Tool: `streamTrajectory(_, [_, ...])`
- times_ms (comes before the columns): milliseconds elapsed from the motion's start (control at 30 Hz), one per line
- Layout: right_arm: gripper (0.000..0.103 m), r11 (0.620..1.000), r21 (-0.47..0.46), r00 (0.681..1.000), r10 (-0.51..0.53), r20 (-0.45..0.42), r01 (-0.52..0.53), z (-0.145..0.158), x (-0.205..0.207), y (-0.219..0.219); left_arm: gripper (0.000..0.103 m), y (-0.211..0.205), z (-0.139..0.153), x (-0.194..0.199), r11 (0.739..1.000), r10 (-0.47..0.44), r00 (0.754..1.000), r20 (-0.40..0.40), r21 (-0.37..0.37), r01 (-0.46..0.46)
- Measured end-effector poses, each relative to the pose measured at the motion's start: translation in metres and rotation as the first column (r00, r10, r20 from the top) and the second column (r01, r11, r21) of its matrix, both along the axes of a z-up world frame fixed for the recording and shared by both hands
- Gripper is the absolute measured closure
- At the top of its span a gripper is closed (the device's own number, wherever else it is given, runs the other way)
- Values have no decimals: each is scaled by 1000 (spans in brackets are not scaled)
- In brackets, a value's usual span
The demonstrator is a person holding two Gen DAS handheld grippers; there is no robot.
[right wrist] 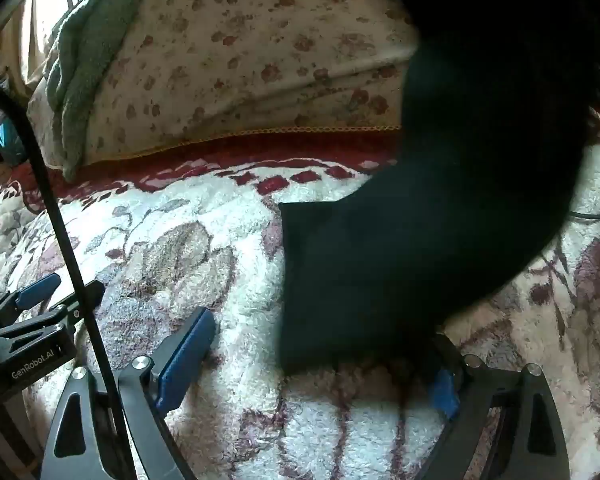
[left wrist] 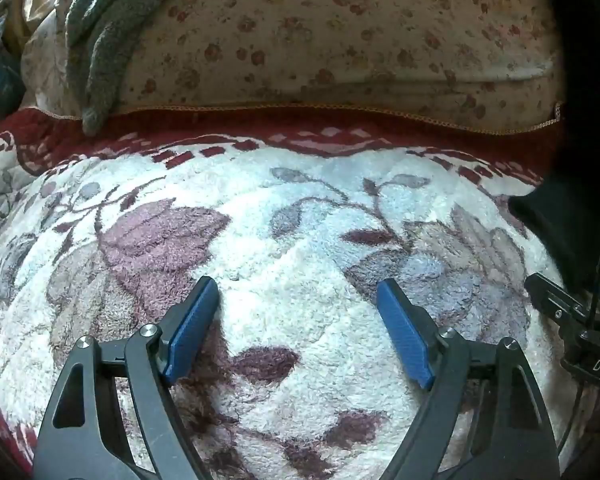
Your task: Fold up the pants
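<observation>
The black pants (right wrist: 400, 240) lie on a white fleece blanket with a purple flower pattern (right wrist: 228, 248), one leg curving from the upper right down toward the middle. My right gripper (right wrist: 324, 344) is open, its left blue pad (right wrist: 184, 360) on the blanket; the hem of the pants lies between the jaws and covers most of the right pad (right wrist: 444, 394). My left gripper (left wrist: 298, 296) is open and empty over the blanket (left wrist: 300, 240), left of the pants, of which only an edge (left wrist: 548, 216) shows at the right. It also shows in the right wrist view (right wrist: 40, 292).
A cream flowered pillow (left wrist: 320, 40) lies along the far side behind a dark red blanket border (left wrist: 260, 124). A grey-green towel (left wrist: 104, 40) drapes over its left end. A black cable (right wrist: 68, 240) crosses the left of the right wrist view.
</observation>
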State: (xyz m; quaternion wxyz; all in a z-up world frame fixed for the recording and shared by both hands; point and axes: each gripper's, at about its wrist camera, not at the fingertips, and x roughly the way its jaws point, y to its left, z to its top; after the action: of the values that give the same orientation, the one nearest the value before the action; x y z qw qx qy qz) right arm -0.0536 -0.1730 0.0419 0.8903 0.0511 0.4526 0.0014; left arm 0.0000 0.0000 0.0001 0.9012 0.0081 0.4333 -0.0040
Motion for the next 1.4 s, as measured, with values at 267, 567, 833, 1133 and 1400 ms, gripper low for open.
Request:
streamTrajectory(267, [11,1000,3,1000,-1,0,1,-1,2,7,21,0,0,0,1000,-1,1000,-1,-1,1])
streamTrajectory(567, [11,1000,0,1000,-1,1,1,-1,2,5,21,-2,-2,-1,1000,-1,1000,0,2,1])
streamTrajectory(833, [11,1000,-1,1000,0,1,0,-1,1,6,21,1,-1,-1,1000,-1,1000,-1,-1,1])
streamTrajectory(1133, [11,1000,-17,1000,-2,-7,2,-4,-2,6,21,3,5,0,998,-70,996,-51,-10,69])
streamTrajectory(1400, [20,995,58,996,84,20,-85,7,-6,11,21,23,34,-30,999,-4,1000,8,-39,4])
